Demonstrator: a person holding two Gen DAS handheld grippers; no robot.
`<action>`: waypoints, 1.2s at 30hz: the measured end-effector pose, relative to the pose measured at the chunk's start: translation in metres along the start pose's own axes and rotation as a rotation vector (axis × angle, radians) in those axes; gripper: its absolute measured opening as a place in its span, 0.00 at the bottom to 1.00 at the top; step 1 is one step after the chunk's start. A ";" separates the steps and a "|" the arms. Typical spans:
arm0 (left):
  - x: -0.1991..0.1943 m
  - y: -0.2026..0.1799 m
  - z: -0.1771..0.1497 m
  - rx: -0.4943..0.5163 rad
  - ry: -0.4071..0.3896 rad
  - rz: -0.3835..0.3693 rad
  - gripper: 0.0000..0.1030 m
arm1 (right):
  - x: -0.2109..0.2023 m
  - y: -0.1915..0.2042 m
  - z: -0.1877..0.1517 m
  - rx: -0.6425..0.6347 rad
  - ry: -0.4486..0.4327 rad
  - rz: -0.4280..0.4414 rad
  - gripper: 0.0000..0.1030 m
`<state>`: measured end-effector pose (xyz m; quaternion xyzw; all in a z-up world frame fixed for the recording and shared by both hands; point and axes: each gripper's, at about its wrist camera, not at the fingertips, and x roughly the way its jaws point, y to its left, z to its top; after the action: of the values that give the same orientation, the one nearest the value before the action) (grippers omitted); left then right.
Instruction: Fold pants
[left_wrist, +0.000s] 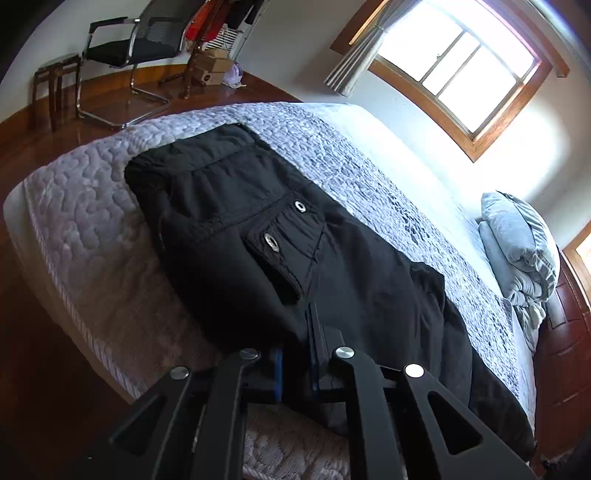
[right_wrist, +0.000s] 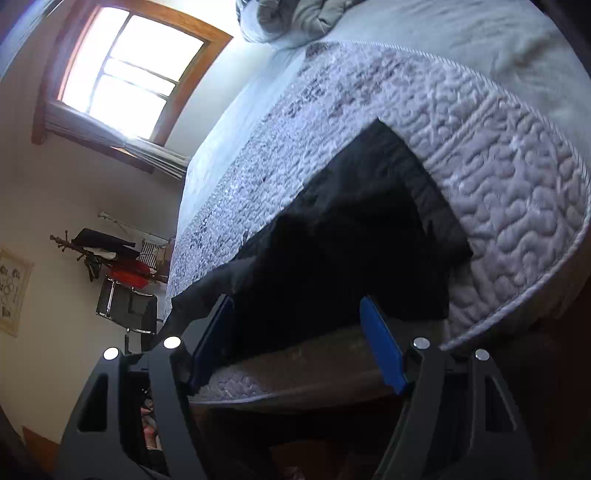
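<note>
**Left pinching the pants edge, right spread and waiting**

I have the black pants (left_wrist: 280, 236) lying flat along the near side of the bed (left_wrist: 369, 170), waistband with its two metal eyelets facing up, the legs running off toward the pillow end. In the right wrist view the same pants (right_wrist: 351, 240) reach the mattress edge.

My left hand-held gripper (left_wrist: 295, 369) has its blue pads pressed close together on a ridge of the fabric at the near edge, so I judge it is pinching the pants. My right hand-held gripper (right_wrist: 299, 339) stands spread wide, nothing between its pads, just short of the cloth at the mattress edge.

I expect this fabric to be soft, limp and fairly light, with some bulk at the waistband and seams. It should sag and slide on the quilted cover rather than hold a crease. I would take hold at seams or the waistband edge, both layers together, and keep the two grips level so the fold lands square.
</note>
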<state>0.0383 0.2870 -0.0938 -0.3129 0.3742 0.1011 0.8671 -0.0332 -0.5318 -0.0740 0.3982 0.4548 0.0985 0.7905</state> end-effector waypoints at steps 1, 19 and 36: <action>0.000 0.005 -0.001 -0.012 0.002 -0.004 0.10 | 0.005 0.003 -0.004 0.026 0.021 -0.002 0.67; 0.017 0.009 -0.014 0.021 0.024 -0.013 0.22 | 0.073 0.000 0.035 0.460 0.125 -0.185 0.04; 0.032 0.007 -0.017 -0.005 0.060 0.006 0.25 | 0.051 0.001 0.032 0.081 -0.118 0.053 0.02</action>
<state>0.0482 0.2802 -0.1286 -0.3166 0.4007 0.0954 0.8545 0.0208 -0.5224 -0.0974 0.4469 0.4004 0.0775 0.7962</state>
